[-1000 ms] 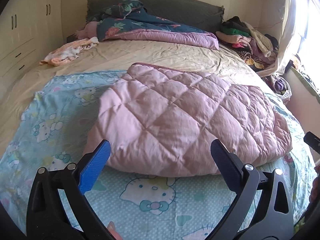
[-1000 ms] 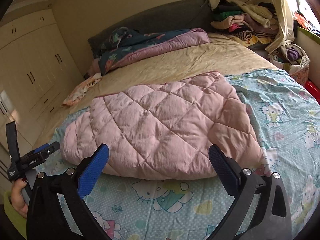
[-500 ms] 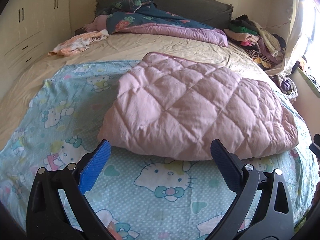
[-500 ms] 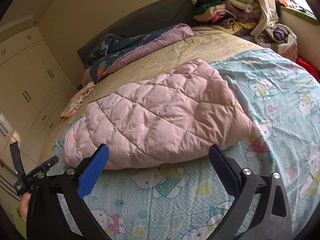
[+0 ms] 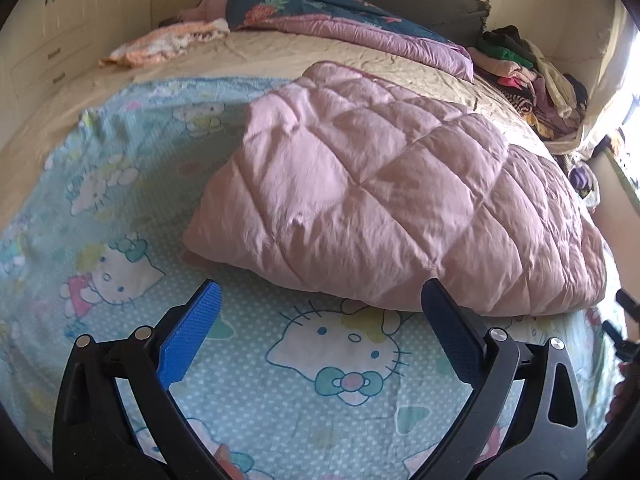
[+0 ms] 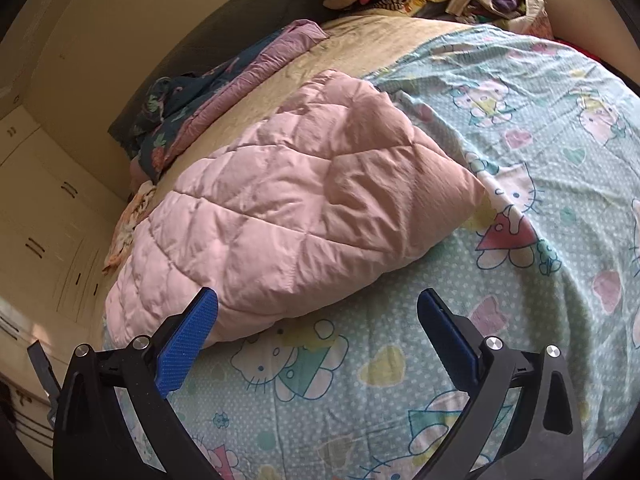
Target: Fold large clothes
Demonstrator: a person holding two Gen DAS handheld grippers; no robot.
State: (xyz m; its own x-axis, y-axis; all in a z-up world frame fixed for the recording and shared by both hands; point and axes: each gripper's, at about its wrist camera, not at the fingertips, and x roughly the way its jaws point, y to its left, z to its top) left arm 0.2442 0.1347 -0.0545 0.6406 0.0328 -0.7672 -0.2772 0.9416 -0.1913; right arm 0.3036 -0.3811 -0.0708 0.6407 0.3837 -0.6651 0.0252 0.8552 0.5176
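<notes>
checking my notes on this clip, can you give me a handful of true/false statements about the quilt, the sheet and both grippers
1. The pink quilted cover lies folded on the Hello Kitty sheet. True.
2. The left gripper is clamped on the pink cover's edge. False: its jaws are wide open and hold nothing; the cover lies beyond the fingertips.
3. The right gripper is open and empty. True.
4. The clothes pile sits on top of the pink cover. False: it is at the far side of the bed, apart from the cover.
5. A dark floral duvet is bunched near the headboard. True.
</notes>
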